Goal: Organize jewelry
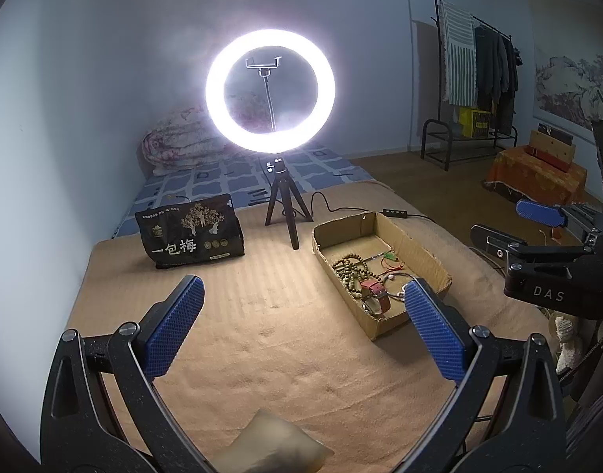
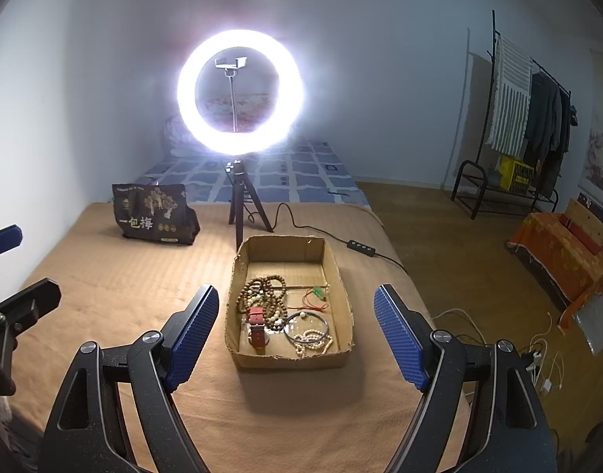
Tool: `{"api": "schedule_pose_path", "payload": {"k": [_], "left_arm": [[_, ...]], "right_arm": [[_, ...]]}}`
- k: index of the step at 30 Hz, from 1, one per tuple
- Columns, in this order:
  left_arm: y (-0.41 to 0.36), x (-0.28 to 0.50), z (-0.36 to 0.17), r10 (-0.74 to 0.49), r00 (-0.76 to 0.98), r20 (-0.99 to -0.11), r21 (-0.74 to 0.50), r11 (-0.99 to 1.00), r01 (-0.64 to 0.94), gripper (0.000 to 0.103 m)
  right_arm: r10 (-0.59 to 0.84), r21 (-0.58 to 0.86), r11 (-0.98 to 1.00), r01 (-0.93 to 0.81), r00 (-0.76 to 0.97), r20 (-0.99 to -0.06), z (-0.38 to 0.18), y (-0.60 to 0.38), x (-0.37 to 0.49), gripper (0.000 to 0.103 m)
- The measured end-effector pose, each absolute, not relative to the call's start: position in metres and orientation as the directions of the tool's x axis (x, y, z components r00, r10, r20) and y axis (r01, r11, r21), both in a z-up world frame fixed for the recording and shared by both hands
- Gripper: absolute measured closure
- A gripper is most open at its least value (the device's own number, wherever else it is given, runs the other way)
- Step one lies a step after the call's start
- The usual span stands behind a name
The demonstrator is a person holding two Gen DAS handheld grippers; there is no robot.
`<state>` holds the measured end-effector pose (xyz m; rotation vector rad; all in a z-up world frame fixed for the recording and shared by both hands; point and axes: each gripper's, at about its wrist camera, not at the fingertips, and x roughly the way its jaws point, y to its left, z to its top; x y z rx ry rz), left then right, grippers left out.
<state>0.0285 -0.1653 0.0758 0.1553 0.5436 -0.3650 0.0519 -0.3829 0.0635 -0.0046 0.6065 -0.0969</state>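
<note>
Two claws, both spread wide and holding nothing, hang above the tan blanket (image 2: 104, 276). Starting at my left: the left gripper (image 1: 301, 331) faces bare blanket, with the black snack bag (image 1: 191, 232) standing well ahead of it and nothing for it to pick up. Next along is the ring light (image 2: 240, 90) on its tripod, just behind the cardboard box (image 2: 342, 276); I should keep clear of its legs and cable. Then the box itself, lying almost squarely ahead of my right gripper (image 2: 297, 335). Everything seems to be inside it already: a wooden bead strand (image 2: 262, 291), a red-strapped watch (image 2: 257, 329) lying against the beads, a thin bangle (image 2: 307, 325) over a pale bead bracelet (image 2: 313, 341), and a red cord with a green pendant (image 2: 319, 295) towards the far right. I judge the sorting is nearly finished. If I tidy further, I would go in from above with the right claw, take one piece only, and lift slowly, because the strands overlap and could drag a neighbour out.
</note>
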Motion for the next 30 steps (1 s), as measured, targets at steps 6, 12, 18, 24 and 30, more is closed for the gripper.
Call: {"api": "schedule_pose_path", "payload": {"k": [6, 12, 18, 24, 30], "left_arm": [[-0.1657, 0.0285, 0.0756, -0.297, 0.794, -0.531, 0.048, 0.924, 0.379, 0.0], [-0.166, 0.0282, 0.0761, -0.296, 0.795, -0.529, 0.049, 0.925, 0.377, 0.0], [-0.1656, 0.0283, 0.0783, -0.293, 0.799, -0.525, 0.055, 0.925, 0.375, 0.0], [-0.166, 0.0278, 0.0782, -0.294, 0.799, -0.525, 0.054, 0.925, 0.376, 0.0], [-0.1635, 0.0305, 0.0814, -0.285, 0.81, -0.512, 0.07, 0.927, 0.37, 0.0]], "right_arm": [[-0.092, -0.034, 0.996, 0.088, 0.817, -0.569, 0.0632, -0.3833, 0.0523, 0.022], [-0.091, -0.041, 0.996, 0.082, 0.815, -0.572, 0.0631, -0.3831, 0.0539, 0.022], [-0.09, -0.041, 0.996, 0.082, 0.815, -0.572, 0.0628, -0.3825, 0.0539, 0.022], [-0.088, -0.044, 0.996, 0.076, 0.813, -0.576, 0.061, -0.382, 0.0537, 0.022], [-0.086, -0.048, 0.996, 0.072, 0.811, -0.578, 0.06, -0.38, 0.0549, 0.022]]}}
